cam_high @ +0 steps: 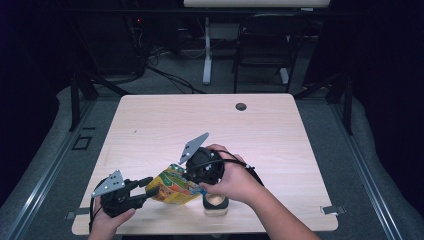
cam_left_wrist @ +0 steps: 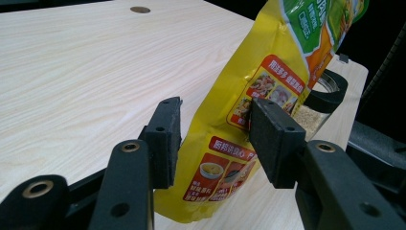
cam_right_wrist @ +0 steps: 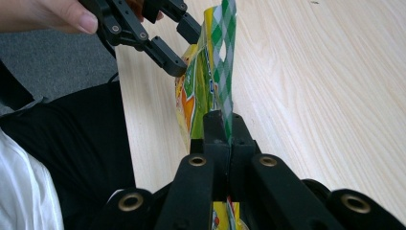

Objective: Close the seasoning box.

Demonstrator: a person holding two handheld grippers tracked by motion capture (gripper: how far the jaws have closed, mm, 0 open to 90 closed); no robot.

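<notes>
A pale wooden table point(cam_high: 165, 120) stands in a dark room, and all the work sits at its near edge, just left of the middle. A yellow pouch point(cam_high: 172, 187) of printed food packaging hangs tilted there above the wood, held by two hand-held grippers. The left gripper point(cam_left_wrist: 215, 136) clamps the pouch's lower body, its two black pads pressing the bulging sides from both faces. The right gripper point(cam_right_wrist: 225, 129) has its jaws pressed together on the pouch's thin green-checked top seal. Just beside the pouch, close to the near edge, stands a small open jar point(cam_high: 216, 202) with a black rim and pale granules inside. The pouch mouth leans towards the jar. The likely risks: if the grippers pull apart too sharply the seal could tear unevenly and scatter the contents over the tabletop; a slipping pad could drop the pouch; and the swinging pouch could knock the jar off the near edge.
</notes>
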